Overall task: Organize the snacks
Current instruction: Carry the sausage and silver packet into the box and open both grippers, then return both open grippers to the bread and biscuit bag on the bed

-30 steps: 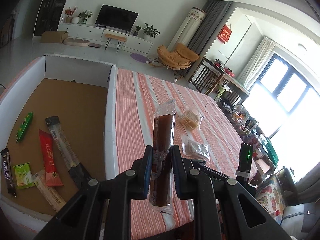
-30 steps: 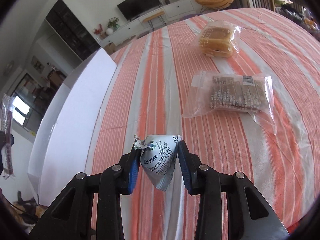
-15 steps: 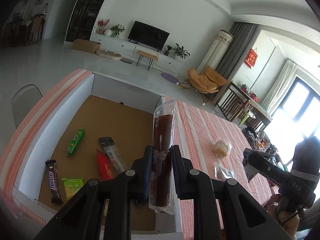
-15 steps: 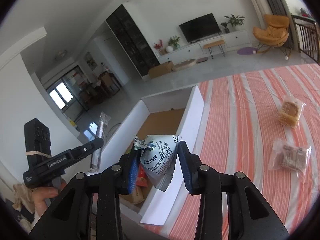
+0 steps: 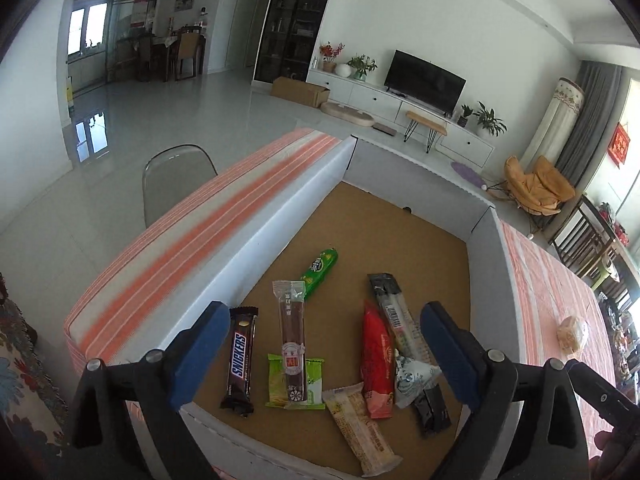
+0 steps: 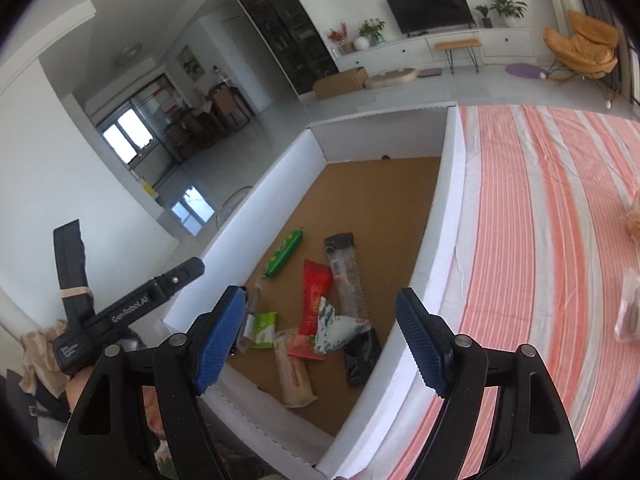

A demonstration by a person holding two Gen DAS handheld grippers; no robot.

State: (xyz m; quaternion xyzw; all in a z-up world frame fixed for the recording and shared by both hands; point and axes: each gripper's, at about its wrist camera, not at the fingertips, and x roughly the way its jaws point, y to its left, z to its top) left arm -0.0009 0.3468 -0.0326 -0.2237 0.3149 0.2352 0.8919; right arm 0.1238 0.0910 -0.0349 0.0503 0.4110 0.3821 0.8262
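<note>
With both jaw pairs opening and empty, left gripper and right gripper hover over the box; remaining bun packet, frame right: light, squashy, so pinch the wrapper edge.

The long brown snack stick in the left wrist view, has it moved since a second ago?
Yes. The brown snack stick has left the left gripper's opening fingers and now lies inside the white box, across the green packet, beside the Snickers bar.

Nine snack packets lie in one box.
</note>
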